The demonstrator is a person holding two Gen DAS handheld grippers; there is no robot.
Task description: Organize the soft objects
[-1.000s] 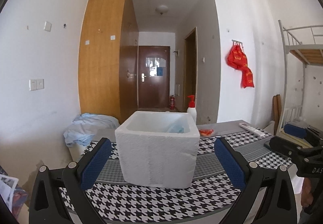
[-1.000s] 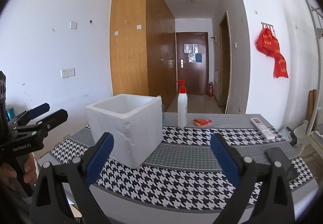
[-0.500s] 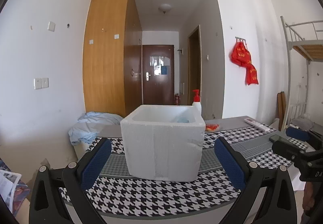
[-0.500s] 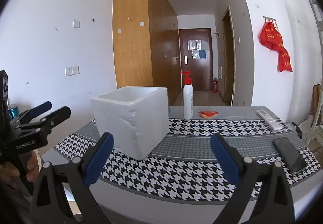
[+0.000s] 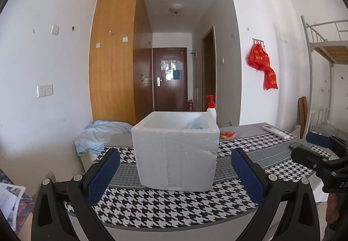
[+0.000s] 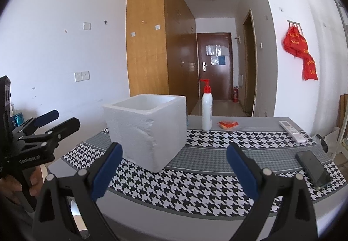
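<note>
Your task looked mostly done, judging by something pale blue already lying inside the white foam box (image 5: 176,149); the small orange soft item (image 6: 228,125) remained on the table (image 6: 195,184), well beyond your right fingers. Your left gripper (image 5: 175,175) and right gripper (image 6: 174,169) both hovered level near the table edge, spread wide, empty.

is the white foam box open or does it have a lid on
Open: the foam box has no lid, and its inner walls and something pale blue inside show.
</note>
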